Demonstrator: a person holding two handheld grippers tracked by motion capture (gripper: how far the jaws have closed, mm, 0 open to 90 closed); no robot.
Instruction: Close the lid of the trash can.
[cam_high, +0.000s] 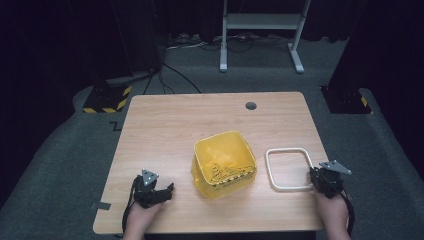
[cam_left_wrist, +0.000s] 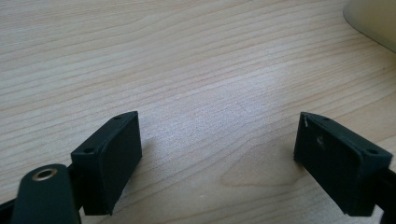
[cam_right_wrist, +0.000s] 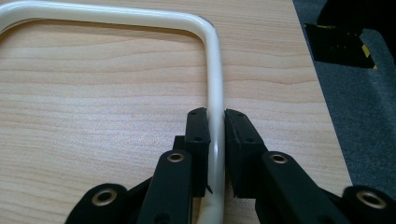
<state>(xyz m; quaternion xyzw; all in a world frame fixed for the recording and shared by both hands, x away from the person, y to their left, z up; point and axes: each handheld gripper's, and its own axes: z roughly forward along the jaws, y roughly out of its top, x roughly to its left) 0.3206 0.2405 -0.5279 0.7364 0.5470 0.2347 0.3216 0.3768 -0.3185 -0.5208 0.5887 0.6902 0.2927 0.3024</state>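
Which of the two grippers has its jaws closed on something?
The right gripper: its jaws clamp the white frame. The left gripper is wide open over bare table.

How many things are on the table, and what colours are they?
Yellow: 1, the yellow bin
White: 1, the white frame, with the right gripper shut on its side
Black: 2, the right gripper and the left gripper
Total: 4

White square frame (cam_high: 289, 169) lies flat beside the yellow tub (cam_high: 224, 163).
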